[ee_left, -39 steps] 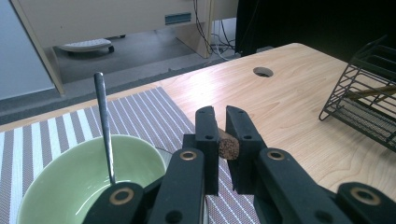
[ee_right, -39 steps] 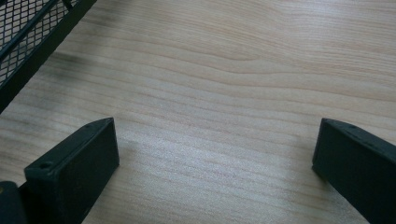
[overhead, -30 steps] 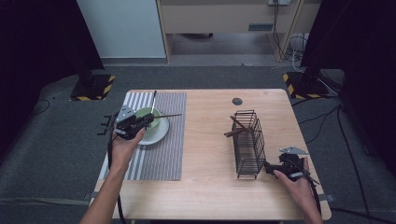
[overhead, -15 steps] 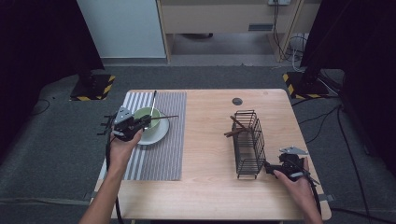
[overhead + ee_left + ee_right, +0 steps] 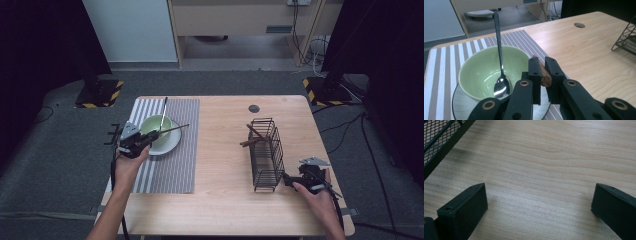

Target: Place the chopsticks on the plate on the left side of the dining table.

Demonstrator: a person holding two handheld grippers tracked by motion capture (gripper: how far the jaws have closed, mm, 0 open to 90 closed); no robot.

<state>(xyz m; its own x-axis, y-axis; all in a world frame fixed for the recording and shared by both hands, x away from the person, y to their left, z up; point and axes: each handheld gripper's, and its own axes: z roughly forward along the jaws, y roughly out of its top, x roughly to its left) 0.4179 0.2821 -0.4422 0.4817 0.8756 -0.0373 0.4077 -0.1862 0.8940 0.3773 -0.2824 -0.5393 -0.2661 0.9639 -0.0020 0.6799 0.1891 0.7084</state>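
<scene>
Our left gripper (image 5: pixel 150 140) has sunk slightly toward the green bowl (image 5: pixel 482 71), left of centre; its jaws clamp a brown wooden stick (image 5: pixel 545 76) between them.

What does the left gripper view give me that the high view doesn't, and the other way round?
Left gripper view alone: the left gripper is shut on the butt end of a brown wooden stick, and the spoon has its head down inside the bowl.

High view alone: the whole wire basket with wooden utensils leaning in it, and the right gripper beside the basket.

Both: the green bowl on its white plate, the striped mat and the wooden table.
</scene>
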